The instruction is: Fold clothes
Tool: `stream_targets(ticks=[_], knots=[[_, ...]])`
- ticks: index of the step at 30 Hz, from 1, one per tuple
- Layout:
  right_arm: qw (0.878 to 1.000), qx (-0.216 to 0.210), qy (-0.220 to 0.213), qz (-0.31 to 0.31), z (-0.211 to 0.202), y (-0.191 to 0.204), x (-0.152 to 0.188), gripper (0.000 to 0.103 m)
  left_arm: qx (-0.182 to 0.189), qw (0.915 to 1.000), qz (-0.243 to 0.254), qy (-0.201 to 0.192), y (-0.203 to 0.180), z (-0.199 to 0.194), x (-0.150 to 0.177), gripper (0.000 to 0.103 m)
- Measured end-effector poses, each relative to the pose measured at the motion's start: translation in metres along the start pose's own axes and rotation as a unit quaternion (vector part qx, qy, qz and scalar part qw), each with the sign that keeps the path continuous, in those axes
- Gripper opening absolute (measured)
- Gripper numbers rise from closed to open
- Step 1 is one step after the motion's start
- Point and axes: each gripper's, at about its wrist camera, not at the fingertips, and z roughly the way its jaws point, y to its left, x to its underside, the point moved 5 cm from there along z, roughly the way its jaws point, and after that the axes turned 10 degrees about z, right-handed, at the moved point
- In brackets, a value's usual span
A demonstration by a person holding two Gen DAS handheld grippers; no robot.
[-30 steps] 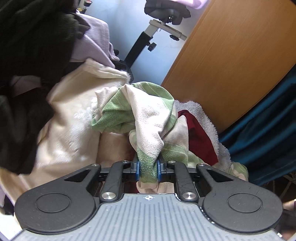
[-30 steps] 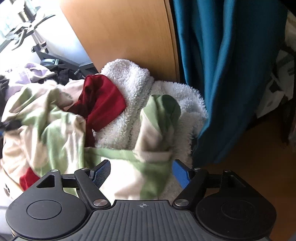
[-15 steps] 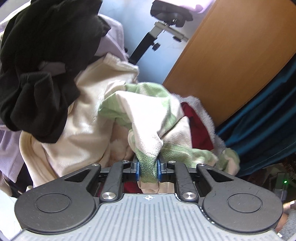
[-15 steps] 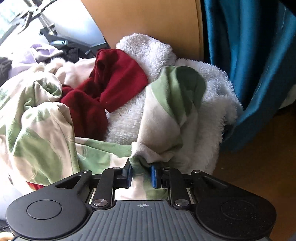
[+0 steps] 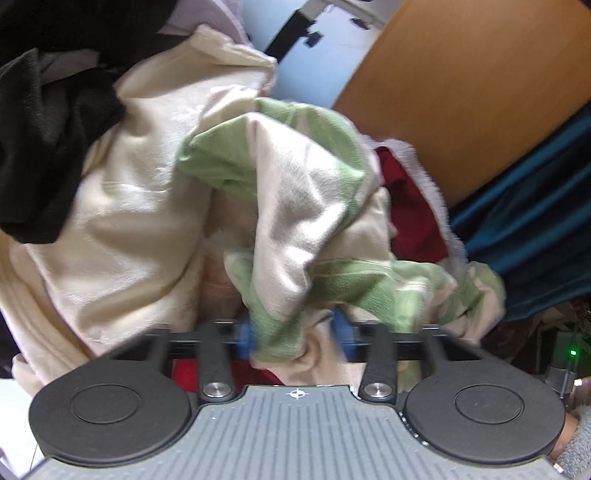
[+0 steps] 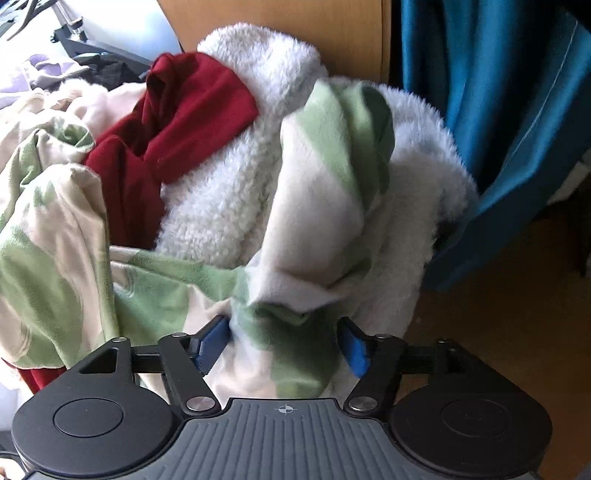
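A green-and-cream patterned garment [image 5: 306, 206] lies crumpled on top of a clothes pile. In the left wrist view my left gripper [image 5: 291, 332] stands open, with a bunched fold of that garment loose between its blue pads [image 5: 341, 328]. In the right wrist view the same garment [image 6: 325, 177] drapes over a white fluffy fleece [image 6: 221, 206]. My right gripper [image 6: 282, 347] is open too, its pads [image 6: 212, 343] wide apart on either side of a green fold. A dark red garment [image 6: 177, 122] sits in the pile behind.
A cream fleece [image 5: 140, 206] and black clothing [image 5: 48, 122] fill the left side. A wooden panel [image 5: 461, 92] and a teal curtain [image 6: 498, 110] stand to the right. A wooden floor [image 6: 498, 314] shows at lower right, and an exercise-bike frame [image 5: 291, 26] stands behind.
Both grippers were shut on the green-and-cream garment half a second ago and have now opened. The cloth stays between the fingers, and the left view has shifted slightly.
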Motion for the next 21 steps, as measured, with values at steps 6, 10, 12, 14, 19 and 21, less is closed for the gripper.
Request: stream_targets(ticks=[6,10,12,14,19,21], knots=[[0.998,-0.033,-0.038,-0.044,-0.039,0.027,0.005,0.018,0.017,0.9966,0.058,-0.055,-0.027,-0.032,-0.008,0.014],[0.993,-0.079,-0.080,-0.029,-0.076,0.038,-0.008,0.017,0.060,0.9906,0.072,-0.099,-0.050,-0.065,-0.018,0.013],[0.990,-0.093,-0.104,-0.025,-0.093,0.044,-0.018,0.016,0.086,0.9858,0.074,-0.124,-0.061,-0.081,-0.023,0.013],[0.986,-0.108,-0.127,-0.024,-0.111,0.048,-0.032,0.016,0.102,0.9813,0.082,-0.142,-0.072,-0.092,-0.027,0.013],[0.975,-0.142,-0.169,-0.026,-0.146,0.064,-0.056,0.016,0.080,0.9786,0.068,-0.177,-0.061,-0.113,-0.034,0.013],[0.971,-0.153,-0.182,-0.029,-0.157,0.071,-0.066,0.016,0.065,0.9779,0.054,-0.191,-0.049,-0.121,-0.036,0.013]])
